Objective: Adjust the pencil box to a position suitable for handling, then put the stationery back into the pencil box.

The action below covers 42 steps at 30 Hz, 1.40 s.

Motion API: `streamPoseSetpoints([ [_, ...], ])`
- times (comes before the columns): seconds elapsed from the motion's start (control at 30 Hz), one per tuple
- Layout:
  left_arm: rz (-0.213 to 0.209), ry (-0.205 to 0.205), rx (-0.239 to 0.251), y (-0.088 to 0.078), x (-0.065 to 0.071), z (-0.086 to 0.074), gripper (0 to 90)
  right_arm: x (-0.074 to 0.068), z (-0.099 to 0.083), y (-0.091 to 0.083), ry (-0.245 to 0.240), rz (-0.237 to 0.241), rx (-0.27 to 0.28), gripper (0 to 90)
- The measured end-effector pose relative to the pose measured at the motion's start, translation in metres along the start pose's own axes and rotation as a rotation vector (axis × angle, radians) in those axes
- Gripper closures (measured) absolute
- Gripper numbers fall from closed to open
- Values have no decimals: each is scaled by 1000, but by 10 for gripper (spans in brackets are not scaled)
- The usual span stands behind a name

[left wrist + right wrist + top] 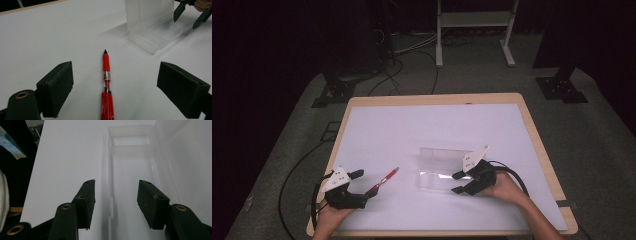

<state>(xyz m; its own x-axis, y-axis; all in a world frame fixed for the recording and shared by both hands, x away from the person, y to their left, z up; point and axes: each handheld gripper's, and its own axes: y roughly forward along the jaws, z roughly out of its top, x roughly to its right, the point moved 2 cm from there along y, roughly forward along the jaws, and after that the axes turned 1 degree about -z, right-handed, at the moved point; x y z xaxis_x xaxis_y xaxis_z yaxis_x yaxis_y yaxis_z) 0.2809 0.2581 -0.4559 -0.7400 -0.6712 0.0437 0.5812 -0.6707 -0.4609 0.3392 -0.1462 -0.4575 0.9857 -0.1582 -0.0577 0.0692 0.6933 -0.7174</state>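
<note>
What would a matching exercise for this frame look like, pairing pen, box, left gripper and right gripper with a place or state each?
Things:
1. pen
2. box
3. left gripper
4. right gripper

States:
A. clear, lid raised
B. open, pen lying between its jaws
C. red, flat on the sheet
D. open, at the box's end

Pairs: 1-C, 2-A, 3-B, 4-D

Pen: glossy red plastic, clear middle band. Case beyond pen tip: frosted translucent plastic, smooth. Table: matt white sheet, pale wood edge. Gripper pads: matt black, slightly rough.
</note>
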Motion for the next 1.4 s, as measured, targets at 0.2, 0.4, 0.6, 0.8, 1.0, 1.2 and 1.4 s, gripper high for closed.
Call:
streamPoseSetpoints([
  [0.2, -10, 0, 1, -1, -1, -1, 131, 0, -6, -13, 29, -27, 13, 424],
  [0.4, -10, 2, 0, -1, -1, -2, 131, -1, -13, -26, 59, -54, 42, 400],
  [0.6, -13, 4, -1, -1, -2, -2, 131, -2, -22, -38, 100, -78, 66, 373],
  [0.8, -15, 0, -4, 2, -3, -1, 131, -5, -37, -58, 139, -122, 93, 350],
  [1.0, -10, 10, -8, 3, 0, 0, 131, -8, -57, -73, 185, -156, 104, 330],
  [1.2, -19, 16, -12, 9, 0, 2, 131, -14, -73, -82, 214, -179, 120, 325],
  [1.4, -28, 22, -40, 15, 0, 1, 140, -17, -86, -87, 242, -197, 134, 320],
])
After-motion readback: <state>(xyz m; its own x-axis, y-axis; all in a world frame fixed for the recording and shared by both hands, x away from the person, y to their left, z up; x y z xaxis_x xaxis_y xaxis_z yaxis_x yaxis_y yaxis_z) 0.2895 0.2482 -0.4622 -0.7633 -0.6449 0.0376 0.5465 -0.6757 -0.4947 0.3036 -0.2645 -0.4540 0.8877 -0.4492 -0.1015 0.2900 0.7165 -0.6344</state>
